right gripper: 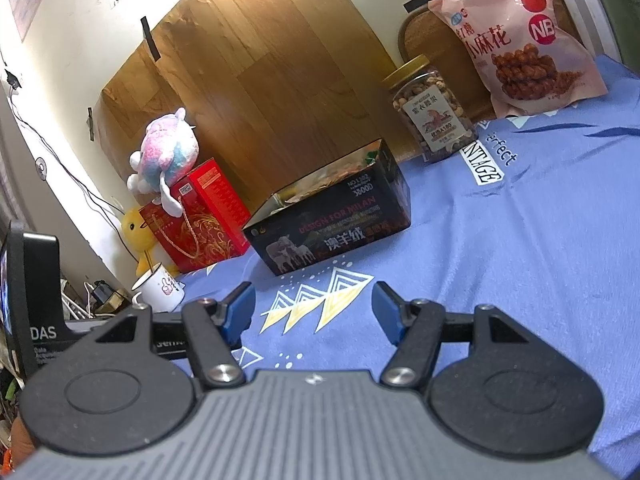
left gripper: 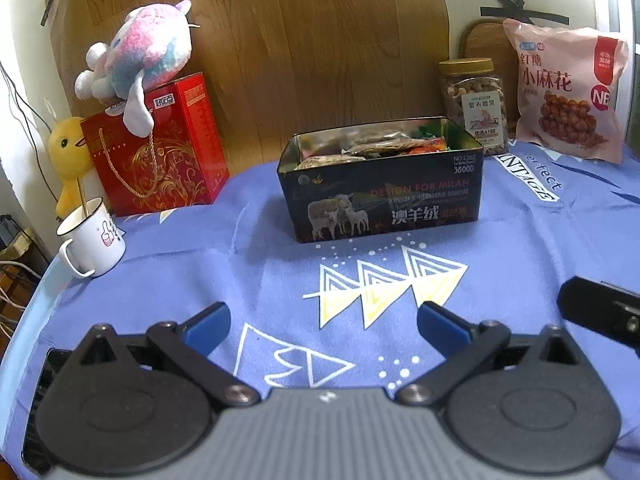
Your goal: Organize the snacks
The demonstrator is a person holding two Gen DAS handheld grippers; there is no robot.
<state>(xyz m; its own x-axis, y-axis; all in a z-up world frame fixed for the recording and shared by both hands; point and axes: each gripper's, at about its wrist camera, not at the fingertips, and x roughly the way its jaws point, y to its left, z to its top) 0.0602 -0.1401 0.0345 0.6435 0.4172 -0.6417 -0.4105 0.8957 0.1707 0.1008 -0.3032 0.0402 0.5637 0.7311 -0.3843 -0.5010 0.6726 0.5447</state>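
Black tin box (left gripper: 380, 192) looks already filled with snacks, so both the left gripper (left gripper: 323, 322) and the right gripper (right gripper: 313, 312), jaws apart and empty, should probably approach the nut jar (left gripper: 472, 104) slowly and grip it upright.

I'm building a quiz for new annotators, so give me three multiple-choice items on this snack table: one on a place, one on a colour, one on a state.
1. Where does the plush toy lie?
A. on the red gift box
B. in the tin
C. beside the jar

2. What colour is the lid of the nut jar?
A. blue
B. gold
C. white

3. How is the black tin?
A. lidded
B. tipped over
C. open, holding snack packets

Key: 1 A, the toy rests atop the box; 2 B, the lid looks golden in both views; 3 C, packets show above its rim and no lid is on it.
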